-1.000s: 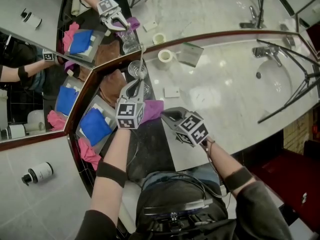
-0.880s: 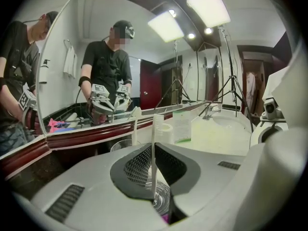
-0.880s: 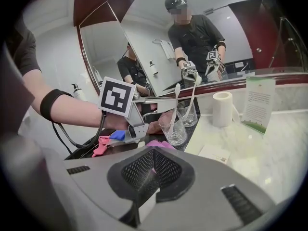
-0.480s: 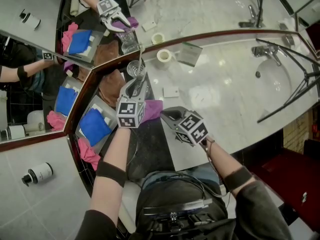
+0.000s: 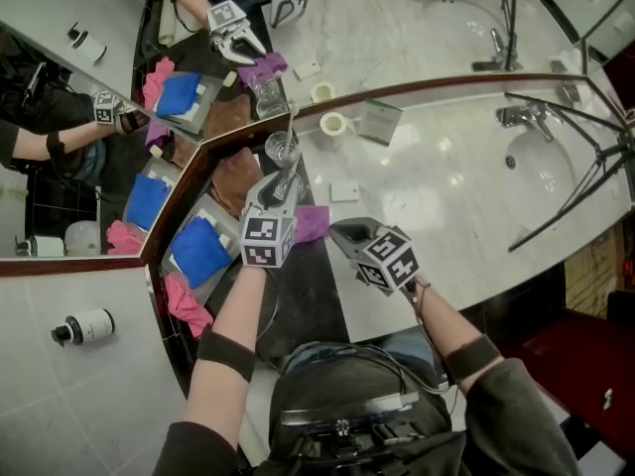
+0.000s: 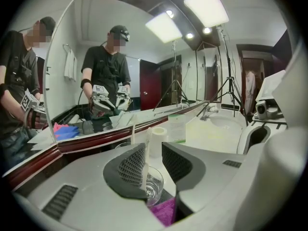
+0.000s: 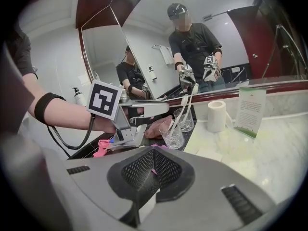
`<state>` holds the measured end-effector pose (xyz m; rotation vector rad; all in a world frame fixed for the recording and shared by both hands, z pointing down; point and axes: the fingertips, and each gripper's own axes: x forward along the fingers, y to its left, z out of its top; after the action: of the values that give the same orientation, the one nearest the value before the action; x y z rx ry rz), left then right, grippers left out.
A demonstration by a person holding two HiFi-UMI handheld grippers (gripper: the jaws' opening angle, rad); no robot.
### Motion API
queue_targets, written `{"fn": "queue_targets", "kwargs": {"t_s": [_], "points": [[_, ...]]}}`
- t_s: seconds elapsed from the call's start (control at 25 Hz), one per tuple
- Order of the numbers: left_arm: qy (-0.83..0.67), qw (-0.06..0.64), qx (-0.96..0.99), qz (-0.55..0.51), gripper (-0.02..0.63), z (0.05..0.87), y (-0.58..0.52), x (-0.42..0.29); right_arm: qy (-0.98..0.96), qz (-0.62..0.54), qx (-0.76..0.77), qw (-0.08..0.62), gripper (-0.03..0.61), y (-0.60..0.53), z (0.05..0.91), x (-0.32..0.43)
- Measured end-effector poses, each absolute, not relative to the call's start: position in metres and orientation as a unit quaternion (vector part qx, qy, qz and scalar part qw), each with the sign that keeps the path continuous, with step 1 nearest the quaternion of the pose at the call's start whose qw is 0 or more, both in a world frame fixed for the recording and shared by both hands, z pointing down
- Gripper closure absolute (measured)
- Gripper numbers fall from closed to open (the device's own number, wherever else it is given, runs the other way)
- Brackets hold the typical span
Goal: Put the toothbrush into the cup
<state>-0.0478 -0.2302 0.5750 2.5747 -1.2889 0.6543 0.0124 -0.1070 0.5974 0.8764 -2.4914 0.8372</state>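
Note:
A clear glass cup (image 5: 283, 150) stands on the counter by the mirror corner. A white toothbrush (image 5: 289, 127) leans upright inside it. My left gripper (image 5: 274, 186) sits just short of the cup, open; its jaws have just been opening. In the left gripper view the toothbrush (image 6: 146, 150) rises between the pads without being pressed, its foot in the cup (image 6: 155, 186). From the right gripper view the cup (image 7: 172, 134) and toothbrush (image 7: 183, 110) stand clear of the left gripper (image 7: 153, 108). My right gripper (image 5: 345, 232) hovers to the right, shut and empty.
A purple cloth (image 5: 311, 222) lies under the left gripper. A blue and pink bundle (image 5: 193, 251) sits left of it. A white roll (image 5: 332, 124) and a green card (image 5: 377, 120) stand behind. The sink (image 5: 541, 162), its tap and black tripod legs (image 5: 575, 201) fill the right.
My left gripper's jaws have opened and let go of the toothbrush, which now stands in the cup. The left gripper drew slightly back and up. The right gripper stayed put.

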Motion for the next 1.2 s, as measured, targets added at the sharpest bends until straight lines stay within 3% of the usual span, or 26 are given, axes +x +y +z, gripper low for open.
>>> {"fn": "queue_targets", "kwargs": {"t_s": [0.24, 0.64, 1.2], "points": [[-0.458, 0.104, 0.856, 0.215, 0.611, 0.541, -0.193, -0.066, -0.881, 0.283, 0.331, 0.186, 0.558, -0.095, 0.58, 0.029], [-0.502, 0.171, 0.823, 0.204, 0.611, 0.526, -0.11, -0.109, -0.87, 0.273, 0.373, 0.172, 0.558, -0.079, 0.556, 0.068], [-0.538, 0.206, 0.797, 0.179, 0.612, 0.529, -0.045, -0.145, -0.834, 0.281, 0.447, 0.16, 0.558, -0.05, 0.552, 0.144]]}}
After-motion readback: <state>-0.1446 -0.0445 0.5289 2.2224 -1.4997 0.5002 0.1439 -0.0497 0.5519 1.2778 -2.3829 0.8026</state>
